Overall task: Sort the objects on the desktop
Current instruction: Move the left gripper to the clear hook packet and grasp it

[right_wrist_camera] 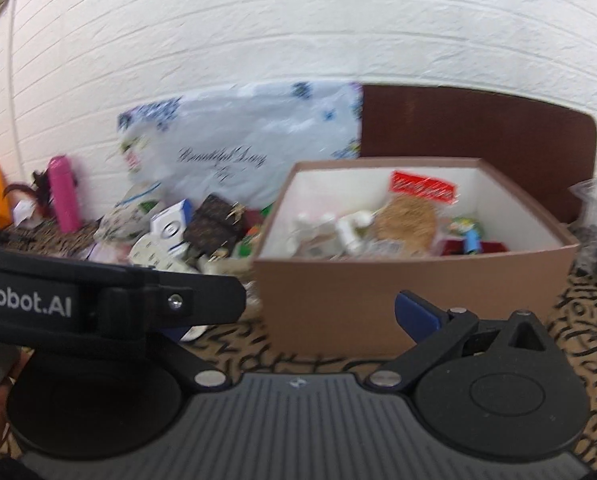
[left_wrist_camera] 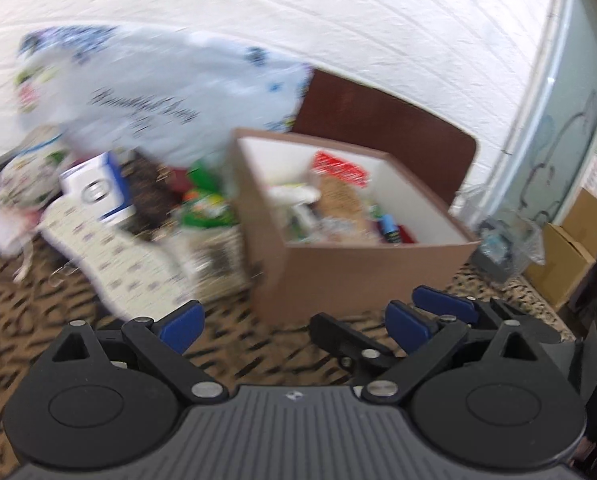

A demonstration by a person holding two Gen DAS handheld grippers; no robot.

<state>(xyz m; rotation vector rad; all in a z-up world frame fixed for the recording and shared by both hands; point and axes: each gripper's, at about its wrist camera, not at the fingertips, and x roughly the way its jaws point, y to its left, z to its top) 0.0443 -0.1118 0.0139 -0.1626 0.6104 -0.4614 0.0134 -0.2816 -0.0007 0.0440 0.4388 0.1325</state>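
Two grippers are hovering low over the patterned tablecloth, and both are mine. My left gripper is standing with its blue-padded jaws wide apart, holding nothing. My right gripper is showing only one blue pad clearly, on the right, with bare cloth beside it; the other gripper's black body is crossing in front of the opposite finger, so I cannot tell how wide those jaws are standing.

Ahead of both, the brown cardboard box is sitting open on the cloth, already holding a round cracker pack with a red label, small white bottles and other bits too blurred to name. Just left of the box, a heap of loose objects is waiting: a white-and-blue carton, a dark patterned pouch, green packets and a cream printed pack. Behind that heap, a white printed plastic bag is leaning toward the brick wall. Further left, a pink bottle is standing upright.
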